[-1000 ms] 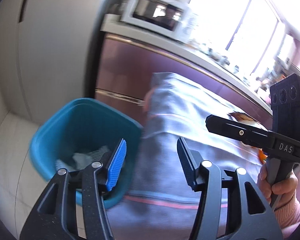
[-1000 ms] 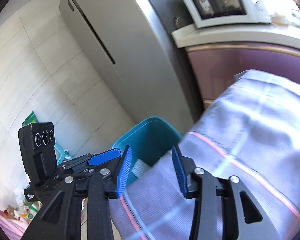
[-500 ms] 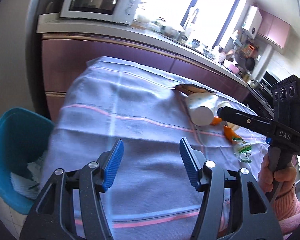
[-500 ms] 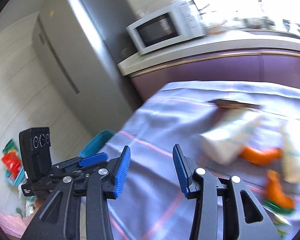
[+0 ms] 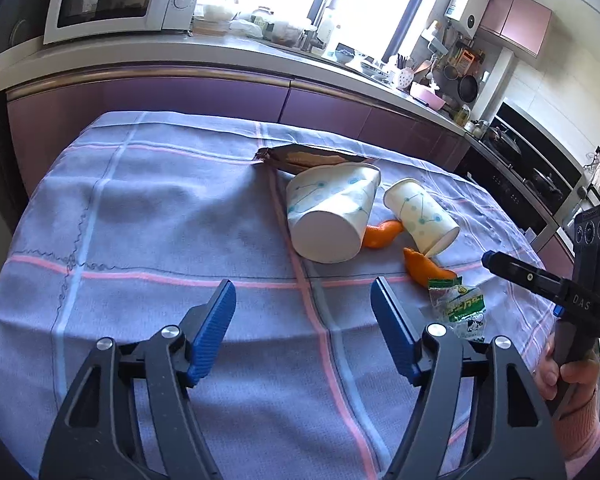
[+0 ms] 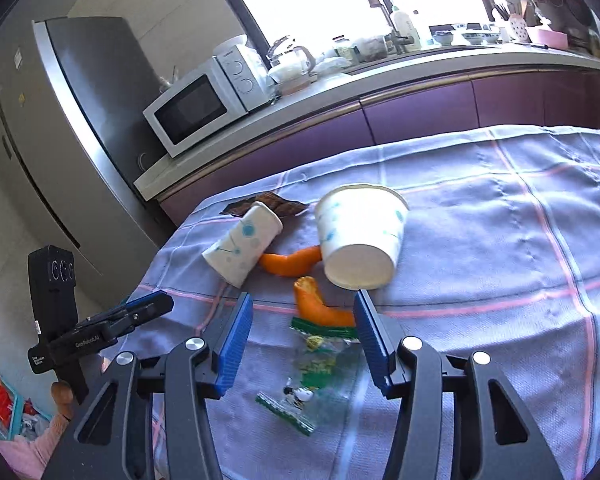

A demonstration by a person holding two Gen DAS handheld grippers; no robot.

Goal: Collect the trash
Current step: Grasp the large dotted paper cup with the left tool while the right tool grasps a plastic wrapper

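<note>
- The left gripper (image 5: 303, 312) hovers over bare checked cloth on the tabletop (image 5: 160, 216), its jaws opening with nothing between them.
- The right gripper (image 6: 303, 326) hangs low over the trash, jaws also opening; a green-printed clear wrapper (image 6: 314, 364) and the near orange peel (image 6: 320, 306) lie in the gap, neither touched by the pads.
- Trash sits in one cluster: a large paper cup (image 6: 360, 240) on its side, a smaller paper cup (image 6: 242, 244) also tipped over, a second peel (image 6: 290, 262) between them, and a brown wrapper (image 6: 266, 207) behind.
- The brown wrapper is half hidden behind the cups; the clear wrapper's print is too small to read.
- The second peel is partly tucked under the large cup's base.
- The hand (image 5: 564, 368) on the right gripper's handle is cut off at the left wrist view's edge.
- A second ago both cameras faced a blue bin beside the table; the bin has now gone almost out of view and the cluster fills both views.
</note>
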